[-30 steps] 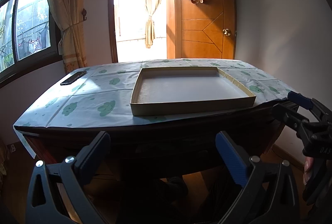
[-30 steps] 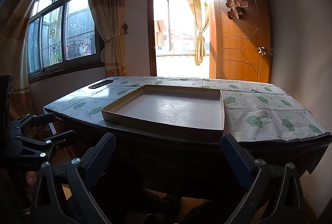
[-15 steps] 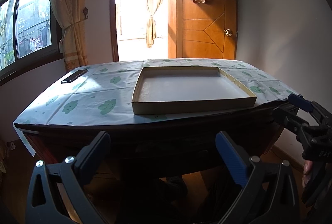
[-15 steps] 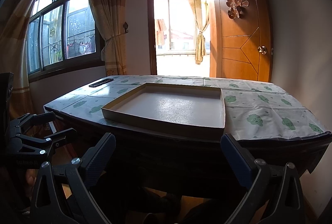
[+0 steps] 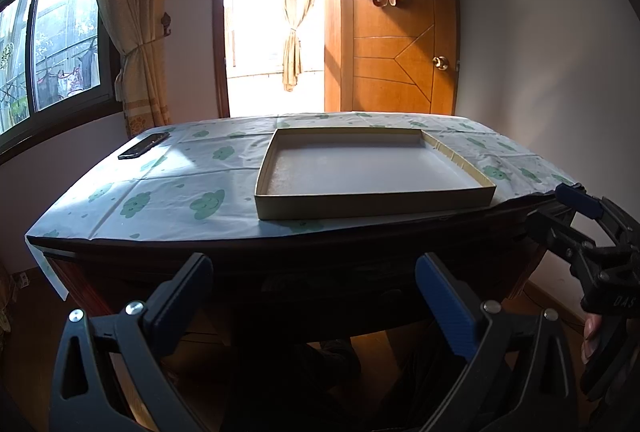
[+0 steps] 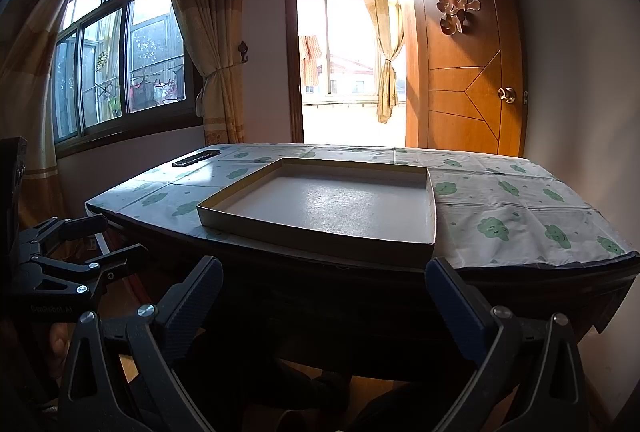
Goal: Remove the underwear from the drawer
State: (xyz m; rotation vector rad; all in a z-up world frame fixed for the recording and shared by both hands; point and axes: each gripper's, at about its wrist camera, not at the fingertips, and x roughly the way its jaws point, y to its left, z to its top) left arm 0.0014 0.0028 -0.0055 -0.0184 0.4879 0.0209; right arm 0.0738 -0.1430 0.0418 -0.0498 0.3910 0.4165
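No underwear shows in either view. The drawer front (image 5: 320, 274) is a dark band under the edge of the wooden table (image 5: 120, 256), too dim to tell whether it is shut. My left gripper (image 5: 314, 284) is open and empty, level with that dark front and short of it. My right gripper (image 6: 324, 292) is also open and empty, facing the same table side from further right. Each gripper appears in the other's view: the right gripper (image 5: 560, 218) at the table's right corner, the left gripper (image 6: 106, 238) off the left corner.
A shallow, empty cardboard tray (image 5: 376, 205) lies on the cloud-print tablecloth (image 5: 180, 187). A dark phone or remote (image 5: 144, 145) sits at the far left. Behind are an open wooden door (image 5: 400, 51), a bright doorway and curtained windows. A person's fingertip (image 5: 590, 332) holds the right gripper.
Almost nothing: both views have drifted only slightly, and both grippers stay open and empty in front of the table.
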